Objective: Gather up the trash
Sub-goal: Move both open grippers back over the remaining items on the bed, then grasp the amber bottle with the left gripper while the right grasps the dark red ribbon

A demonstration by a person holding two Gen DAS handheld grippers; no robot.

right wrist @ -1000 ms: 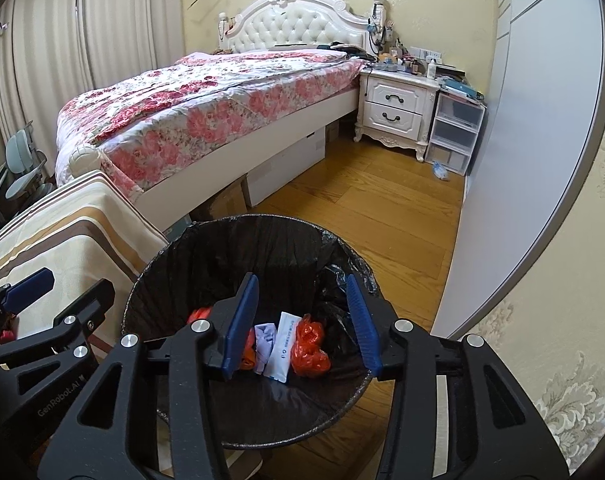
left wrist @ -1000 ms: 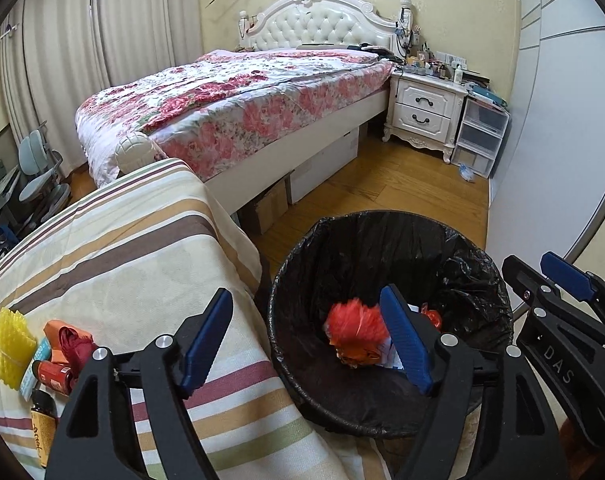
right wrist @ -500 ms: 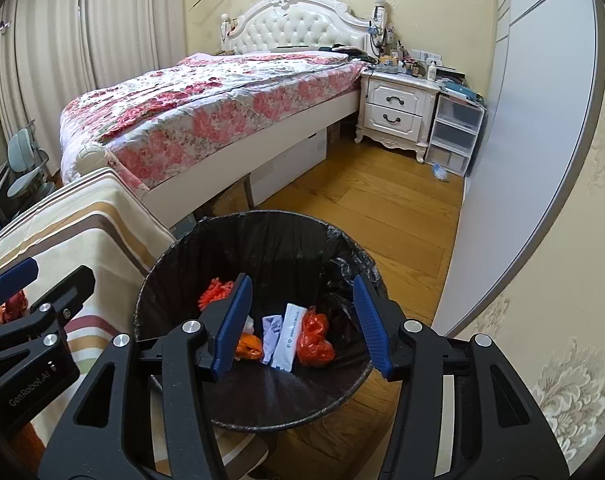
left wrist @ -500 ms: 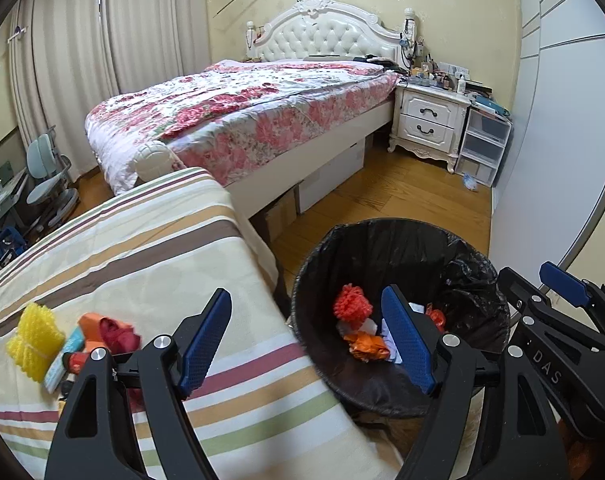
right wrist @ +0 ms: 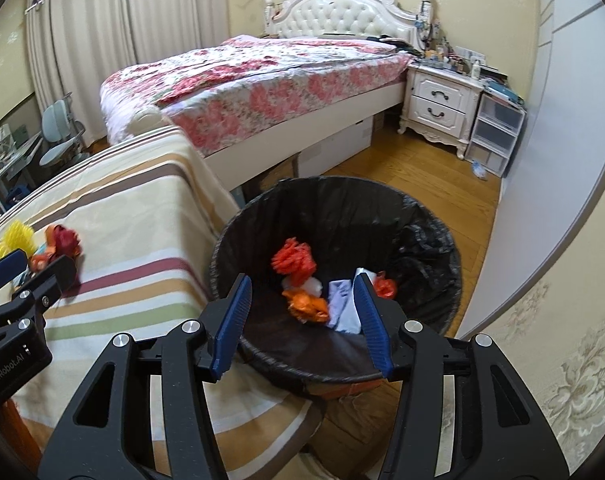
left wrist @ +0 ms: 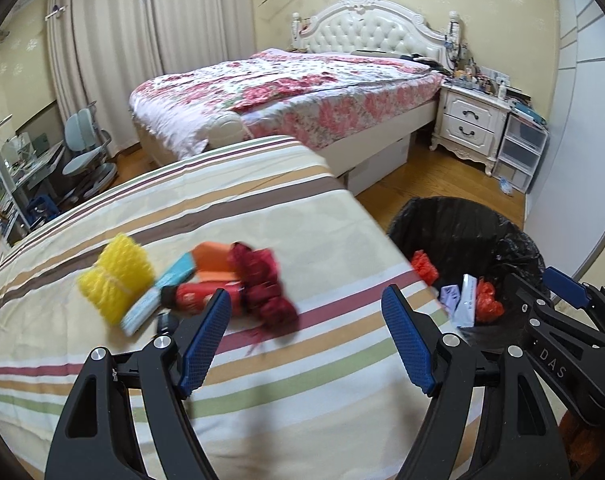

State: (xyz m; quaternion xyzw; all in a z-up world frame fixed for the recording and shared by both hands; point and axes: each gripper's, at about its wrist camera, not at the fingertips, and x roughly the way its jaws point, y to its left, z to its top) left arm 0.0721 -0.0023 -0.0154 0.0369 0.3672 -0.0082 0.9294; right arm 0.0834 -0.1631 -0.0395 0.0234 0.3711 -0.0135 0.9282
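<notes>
Hovering my left gripper point(left wrist: 304, 340) over the striped cloth point(left wrist: 262, 208) in the lower middle of the left wrist view, I am facing the pile of trash still waiting there. My blue fingers point(left wrist: 204, 336) are spread wide with nothing between them, touching only air, which I judge suits a reach into bulky, loose scraps. The dark red crumpled bag point(left wrist: 262, 284) is lying just above my left finger, at the centre of the frame, pressed against an orange wrapper point(left wrist: 212, 260) and a small red can point(left wrist: 200, 298). To the left of those are sitting a pale blue packet point(left wrist: 158, 300) and a yellow foam net point(left wrist: 116, 276); they are bunched together, likely so one sweep can gather them.

In the right wrist view, my right gripper point(right wrist: 300, 318) is hanging over the black-lined bin point(right wrist: 262, 216) at the frame's centre. Its jaws are partly parted and holding nothing. Below them, inside the bin, are resting an orange crumpled bag point(right wrist: 294, 260), a white-and-lilac paper point(right wrist: 342, 300) and more scraps. The bin is standing beside the cloth's edge, which I judge keeps each carry short.
</notes>
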